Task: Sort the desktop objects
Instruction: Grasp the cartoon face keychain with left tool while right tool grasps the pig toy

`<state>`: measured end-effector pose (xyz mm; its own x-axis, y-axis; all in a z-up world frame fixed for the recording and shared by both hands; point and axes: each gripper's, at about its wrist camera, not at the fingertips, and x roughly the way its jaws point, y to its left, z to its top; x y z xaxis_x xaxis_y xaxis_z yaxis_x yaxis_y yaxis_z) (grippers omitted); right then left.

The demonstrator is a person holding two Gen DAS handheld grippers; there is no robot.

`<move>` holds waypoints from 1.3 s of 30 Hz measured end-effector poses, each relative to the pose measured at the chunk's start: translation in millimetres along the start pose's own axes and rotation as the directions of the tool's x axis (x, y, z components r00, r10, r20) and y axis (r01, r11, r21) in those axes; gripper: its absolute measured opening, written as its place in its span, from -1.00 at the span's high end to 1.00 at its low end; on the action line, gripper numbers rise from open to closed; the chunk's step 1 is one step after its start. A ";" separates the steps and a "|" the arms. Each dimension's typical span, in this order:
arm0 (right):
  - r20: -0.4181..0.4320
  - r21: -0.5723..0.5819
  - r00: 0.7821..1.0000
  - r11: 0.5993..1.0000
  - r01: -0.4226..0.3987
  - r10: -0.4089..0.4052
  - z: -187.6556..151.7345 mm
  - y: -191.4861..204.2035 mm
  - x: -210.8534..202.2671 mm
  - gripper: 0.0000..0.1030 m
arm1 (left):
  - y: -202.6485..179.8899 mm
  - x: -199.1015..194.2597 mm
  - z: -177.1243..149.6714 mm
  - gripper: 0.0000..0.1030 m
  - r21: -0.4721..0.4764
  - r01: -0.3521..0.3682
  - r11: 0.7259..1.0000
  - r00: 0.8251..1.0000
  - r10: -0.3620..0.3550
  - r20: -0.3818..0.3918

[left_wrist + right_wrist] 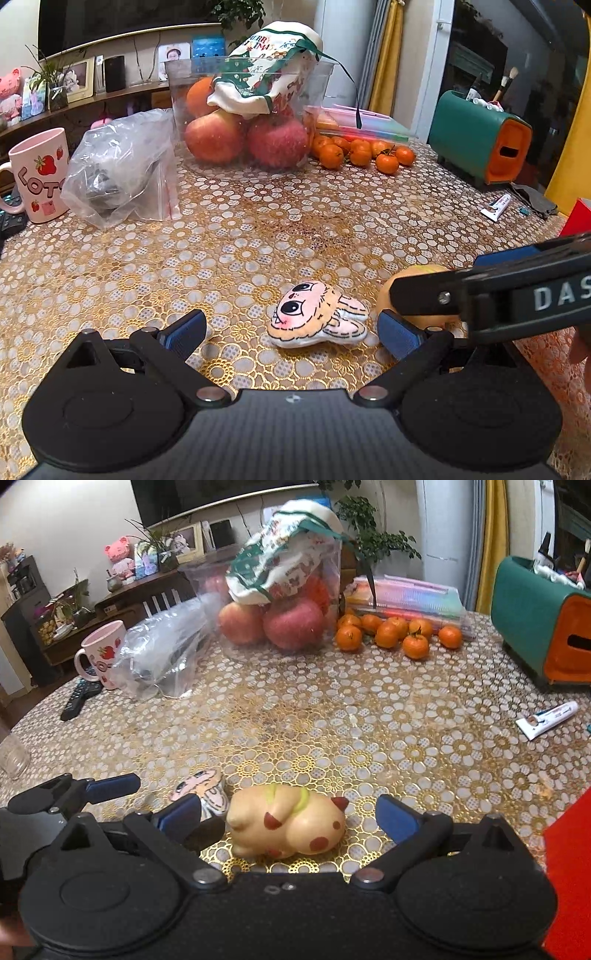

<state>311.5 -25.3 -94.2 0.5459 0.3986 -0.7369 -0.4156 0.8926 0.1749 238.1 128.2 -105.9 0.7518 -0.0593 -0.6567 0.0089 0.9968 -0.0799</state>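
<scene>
On the table (236, 236), which wears a gold floral cover, two small toys lie close together near the front edge. The left gripper (291, 330) stands wide open and holds nothing; a flat plush rabbit face (316, 319) lies on the cover between its blue fingers (186, 328), nearer the right-hand one and not touching either. The right gripper (288, 819) is likewise spread wide and empty, with a cream-coloured toy pig (288, 825) (red spots, a green band over its back) lying on its side between the fingers, clear of both pads. The two toys lie just beside each other, the rabbit to the left of the pig, and the right gripper reaches across the right edge of the left wrist view. Farther back stand a clear tub of apples (243, 136) with a printed cloth bag (266, 70) on top, loose mandarins (360, 153), a crumpled plastic bag (122, 166), a pink mug (38, 173) and a green-and-orange box (480, 136).
</scene>
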 end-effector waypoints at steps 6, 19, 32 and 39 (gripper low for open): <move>-0.025 0.051 1.000 0.999 -0.003 0.005 -1.4 -6.8 13.1 -0.81 | -0.1 8.3 0.7 -0.80 0.000 -0.003 1.000 1.000 0.003 -0.007; -0.037 0.092 0.999 0.996 -0.012 0.015 -4.0 -11.7 16.6 -0.43 | -7.6 8.5 0.7 -0.14 0.050 -0.012 0.999 1.000 0.012 0.005; -0.033 0.127 0.999 0.992 -0.003 0.007 -9.5 -27.3 1.5 -0.41 | -11.0 -0.5 2.9 -0.05 0.042 -0.022 0.999 1.000 0.022 0.007; -0.031 0.125 1.000 0.992 -0.003 0.007 -15.6 -28.6 -11.2 -0.40 | -20.0 -17.4 2.0 -0.05 0.039 -0.020 0.999 1.000 0.020 0.004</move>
<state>305.9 -58.6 -101.2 0.5207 0.3979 -0.7554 -0.3227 0.9108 0.2573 226.2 109.4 -91.3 0.7544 -0.0394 -0.6553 0.0194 0.9991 -0.0378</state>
